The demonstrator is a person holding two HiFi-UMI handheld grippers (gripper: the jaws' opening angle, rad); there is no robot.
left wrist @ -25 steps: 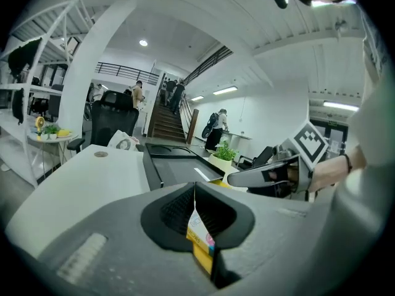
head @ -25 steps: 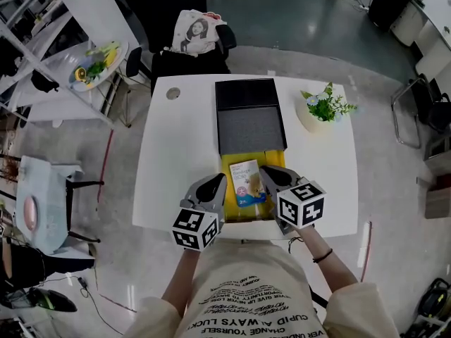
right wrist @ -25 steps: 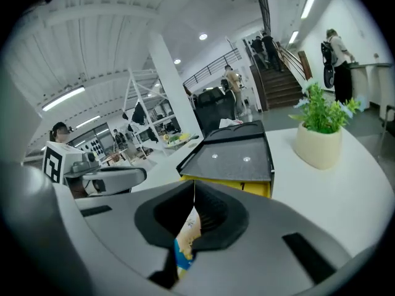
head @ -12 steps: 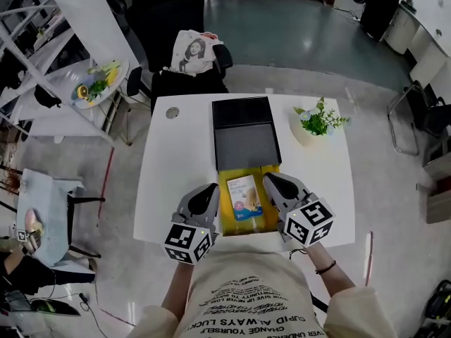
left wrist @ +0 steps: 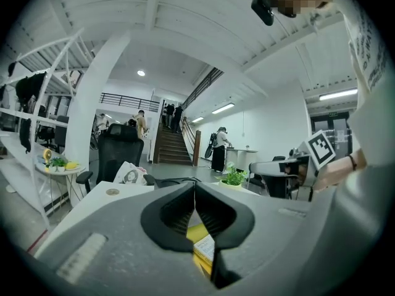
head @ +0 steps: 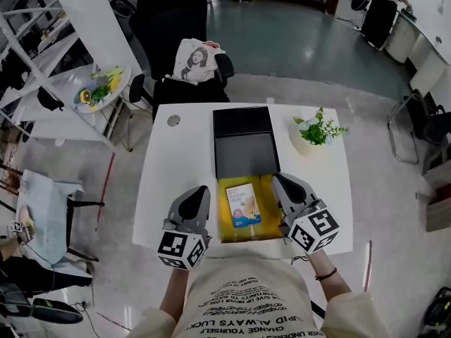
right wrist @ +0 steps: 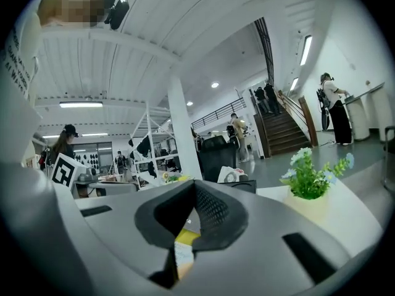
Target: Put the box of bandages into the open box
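A white table (head: 169,167) carries the black open box (head: 243,146), its lid laid back and its yellow inside facing up near the front edge. The left gripper (head: 198,192) and right gripper (head: 280,180) hang either side of it, each with jaws pressed together on nothing. The box of bandages (head: 242,204) lies flat in the yellow part.

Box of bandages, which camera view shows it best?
The head view: the box of bandages lies whole, face up, in the yellow open box. The left and right gripper views each catch only a sliver of it, low in frame.
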